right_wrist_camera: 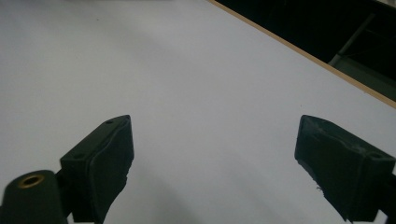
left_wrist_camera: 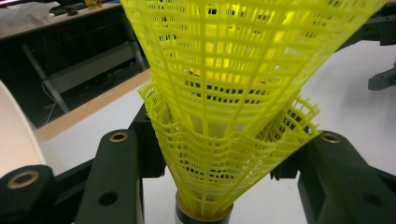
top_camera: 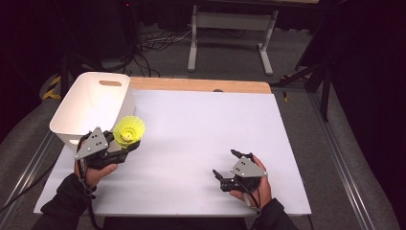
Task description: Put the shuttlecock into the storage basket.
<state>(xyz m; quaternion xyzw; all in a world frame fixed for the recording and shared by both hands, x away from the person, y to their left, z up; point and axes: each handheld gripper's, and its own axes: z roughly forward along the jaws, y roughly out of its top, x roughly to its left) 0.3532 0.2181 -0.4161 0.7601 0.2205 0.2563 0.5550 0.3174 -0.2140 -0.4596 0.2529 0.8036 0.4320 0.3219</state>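
Shuttlecock [top_camera: 129,131] (yellow) clamped in left gripper [top_camera: 125,143]; right gripper [top_camera: 225,164] gapes, holding nothing.

The shuttlecock [top_camera: 129,131] sits just right of the bin [top_camera: 91,103], on the table's [top_camera: 201,124] left.

High view overhead, claw views close
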